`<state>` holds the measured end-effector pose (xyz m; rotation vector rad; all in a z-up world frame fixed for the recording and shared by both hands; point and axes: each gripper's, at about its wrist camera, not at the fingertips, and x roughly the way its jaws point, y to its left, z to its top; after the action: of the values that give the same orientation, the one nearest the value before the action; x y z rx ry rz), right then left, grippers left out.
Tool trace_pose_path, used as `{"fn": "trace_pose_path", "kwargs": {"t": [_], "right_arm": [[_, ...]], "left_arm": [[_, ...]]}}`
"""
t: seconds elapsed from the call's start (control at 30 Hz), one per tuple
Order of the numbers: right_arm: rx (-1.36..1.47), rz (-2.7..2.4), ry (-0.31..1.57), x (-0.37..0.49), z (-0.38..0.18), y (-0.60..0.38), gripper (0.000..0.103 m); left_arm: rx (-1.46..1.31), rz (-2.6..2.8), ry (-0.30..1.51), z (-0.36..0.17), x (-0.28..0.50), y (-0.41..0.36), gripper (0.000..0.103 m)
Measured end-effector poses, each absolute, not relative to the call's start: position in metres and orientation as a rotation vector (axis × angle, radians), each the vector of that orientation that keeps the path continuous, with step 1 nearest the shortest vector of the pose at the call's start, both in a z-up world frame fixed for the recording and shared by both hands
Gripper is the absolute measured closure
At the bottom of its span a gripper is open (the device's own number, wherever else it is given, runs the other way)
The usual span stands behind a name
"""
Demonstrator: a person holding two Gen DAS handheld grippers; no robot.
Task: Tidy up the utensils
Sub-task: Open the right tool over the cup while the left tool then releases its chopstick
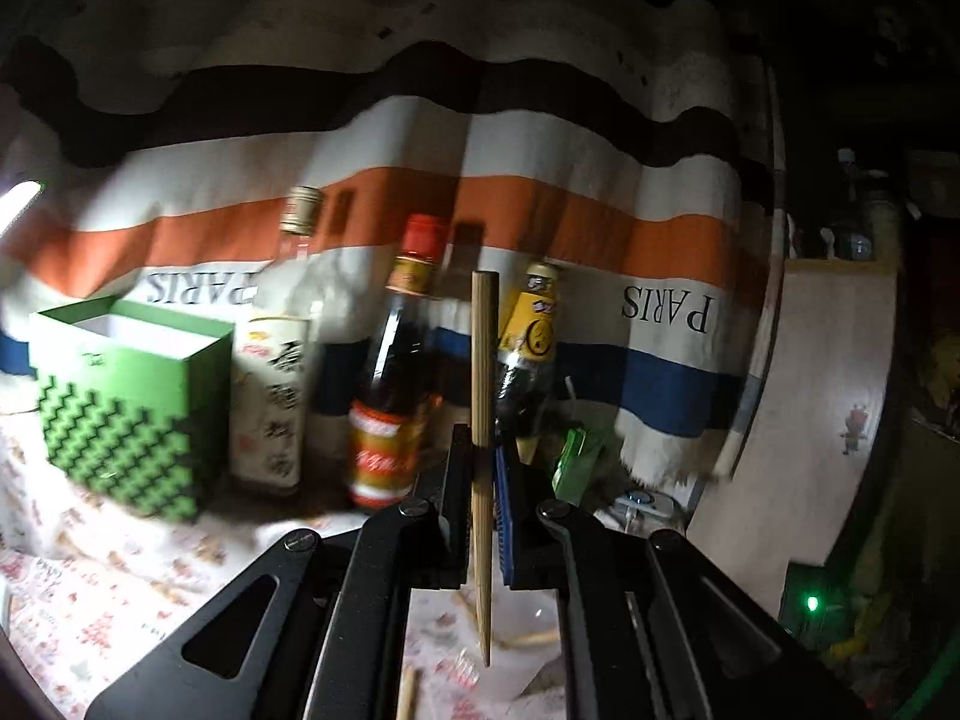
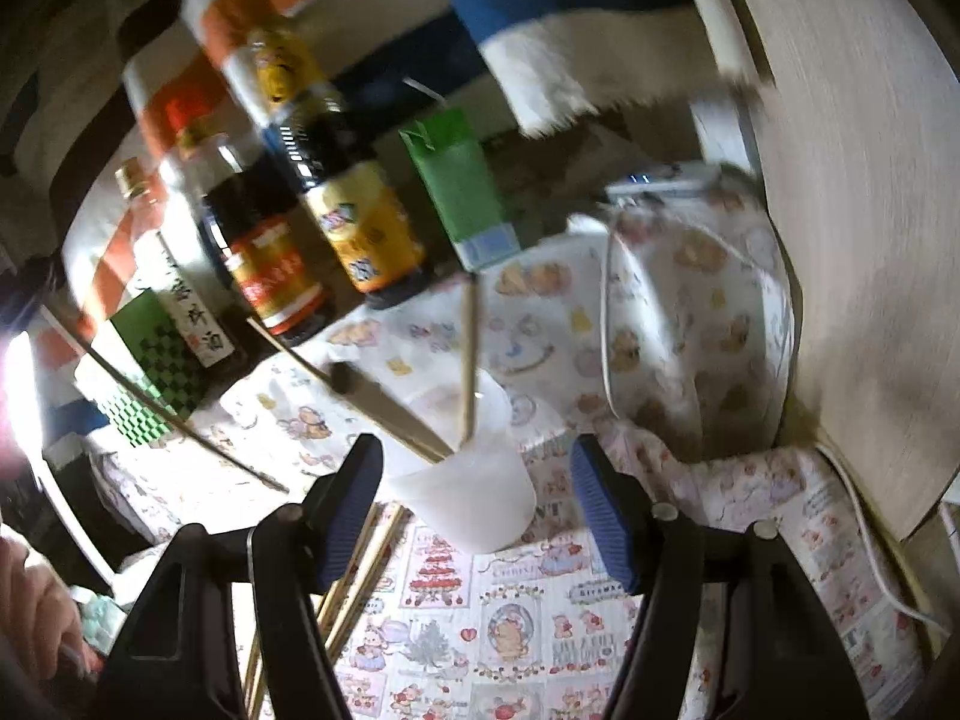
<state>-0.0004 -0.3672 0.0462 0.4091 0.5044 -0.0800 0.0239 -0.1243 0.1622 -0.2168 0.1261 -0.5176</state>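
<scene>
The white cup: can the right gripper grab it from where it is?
Probably yes. The right gripper is open, the cup stands right ahead between its fingers, and nothing blocks the way. The chopsticks sticking out of the cup lean away.

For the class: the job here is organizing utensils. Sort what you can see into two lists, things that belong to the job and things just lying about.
Belongs to the job:
- chopstick clamped in the left tool
- white cup with chopsticks standing in it
- loose chopsticks on the tablecloth
- right tool, open

Just lying about:
- sauce bottles
- green patterned box
- green carton
- striped towel
</scene>
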Motion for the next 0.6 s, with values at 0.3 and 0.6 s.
{"fn": "trace_pose_path", "kwargs": {"t": [0.3,0.6], "right_arm": [[0.536,-0.089,0.562,0.012,0.033,-0.398,0.041],[0.513,-0.066,0.585,0.016,0.03,-0.392,0.041]], "left_arm": [[-0.253,-0.5,0.189,0.148,0.079,-0.167,0.097],[-0.157,-0.462,0.265,0.124,0.122,-0.197,0.097]]}}
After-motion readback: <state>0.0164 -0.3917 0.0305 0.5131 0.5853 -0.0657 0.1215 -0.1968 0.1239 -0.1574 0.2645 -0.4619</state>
